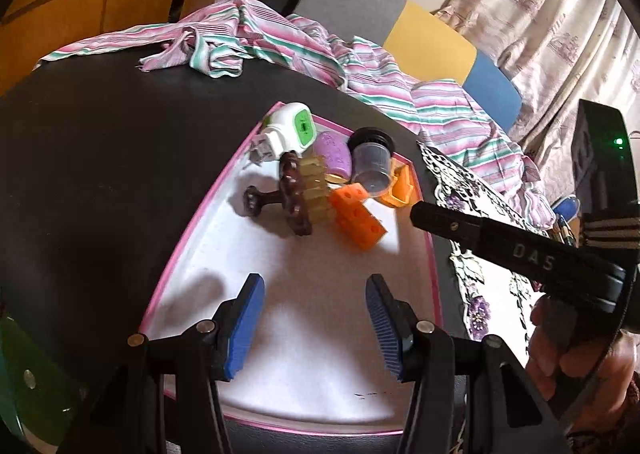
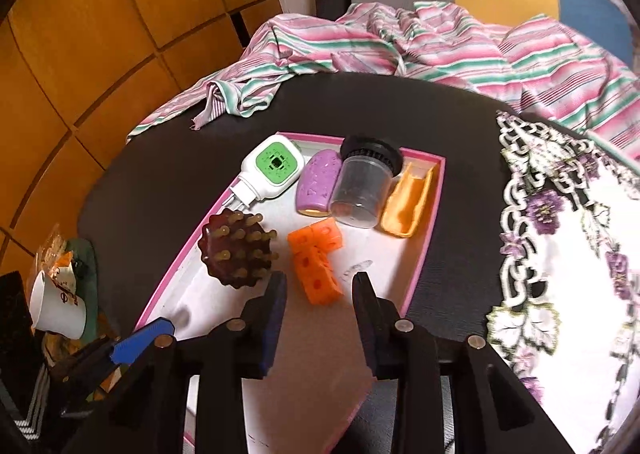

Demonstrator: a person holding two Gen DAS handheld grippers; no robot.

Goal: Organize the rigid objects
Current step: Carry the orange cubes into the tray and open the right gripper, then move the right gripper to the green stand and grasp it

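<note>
Two hand-held grippers: left hand-held gripper (image 1: 316, 324) spread, empty; right hand-held gripper (image 2: 320, 318) slightly apart, pinching nothing.
Tray (image 2: 420, 274): near end cut off.
Orange block (image 2: 316, 260): lying free.

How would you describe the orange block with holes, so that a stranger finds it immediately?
Look at the shallow white tray with a pink rim on the round black table. Near its middle lies the orange plastic block, bent like an L, beside the brown spiky brush. Unlike the smooth orange scoop, it has round holes.

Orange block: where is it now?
Right wrist view: the orange block lies in the pink-rimmed tray, right of the brown brush, below the clear jar.
</note>
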